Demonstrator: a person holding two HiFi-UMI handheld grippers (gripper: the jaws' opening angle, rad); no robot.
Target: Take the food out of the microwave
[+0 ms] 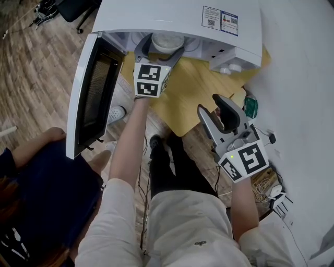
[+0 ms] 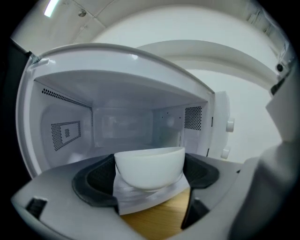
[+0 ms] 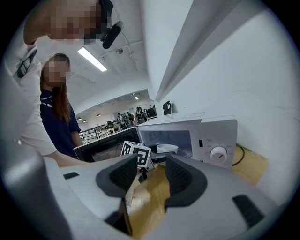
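1. The left gripper (image 2: 150, 177) has its jaws closed on a white bowl (image 2: 150, 165), one dark pad (image 2: 99, 180) pressed against each side
2. The right gripper (image 3: 152, 177) has its jaws apart and holds nothing; only the wooden table (image 3: 149, 197) shows through the gap
3. The bowl sits at the mouth of the microwave (image 1: 172, 15), over the front edge of the cavity floor; whether it rests on that floor or is just off it cannot be told
4. From the head view the bowl (image 1: 168, 41) holds something pale, perhaps rice, too blurred to be sure
5. The microwave door (image 1: 91, 94) hangs wide open on the left side
6. The microwave stands on the table (image 1: 193, 88), close to a white wall (image 1: 302, 62)
7. The right gripper (image 1: 216, 112) is held near the table's front edge, well apart from the microwave and to the right of the left arm
8. In the right gripper view the dial (image 3: 218, 153) is on the microwave's right, and the left gripper's marker cube (image 3: 136, 154) sits before the opening
9. A person in a navy top (image 3: 58, 119) stands beside the open door
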